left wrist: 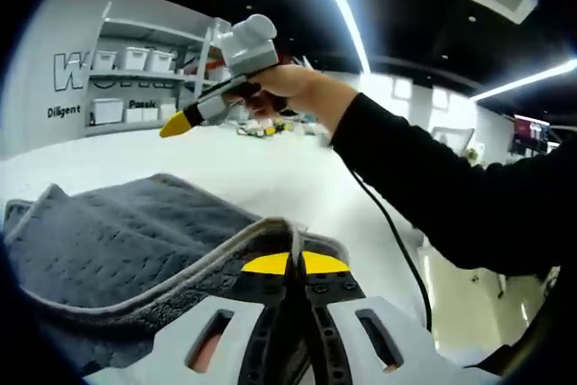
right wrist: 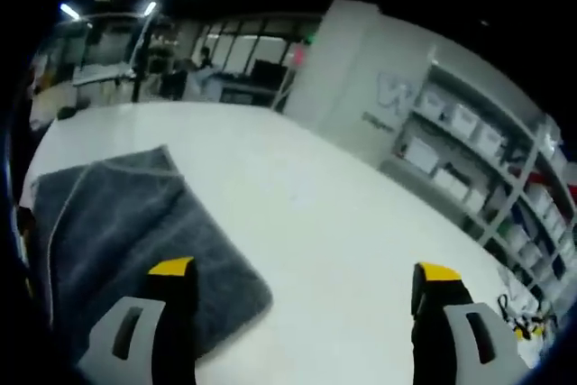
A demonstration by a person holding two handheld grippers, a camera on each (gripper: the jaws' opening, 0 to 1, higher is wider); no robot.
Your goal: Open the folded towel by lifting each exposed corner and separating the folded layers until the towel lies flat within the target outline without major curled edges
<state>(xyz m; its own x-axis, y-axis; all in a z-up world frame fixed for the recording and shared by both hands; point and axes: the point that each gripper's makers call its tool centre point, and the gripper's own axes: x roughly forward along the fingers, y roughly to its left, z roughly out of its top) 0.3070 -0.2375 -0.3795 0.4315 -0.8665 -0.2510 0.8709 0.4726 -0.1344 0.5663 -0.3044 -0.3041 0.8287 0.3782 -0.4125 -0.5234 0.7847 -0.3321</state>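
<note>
White table (right wrist: 343,223), grey towel (right wrist: 117,223), storage shelves (right wrist: 487,142)

1 grey towel (left wrist: 117,241), 1 table (right wrist: 343,223), 2 grippers: left (left wrist: 296,263), right (right wrist: 305,270).

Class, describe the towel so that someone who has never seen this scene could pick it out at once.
Find the wide white table in front of the shelving. The towel lies on it, a dark grey folded cloth with a paler piped edge. The left gripper is shut on its near edge, and it is the only soft, dark thing on the white top.
</note>
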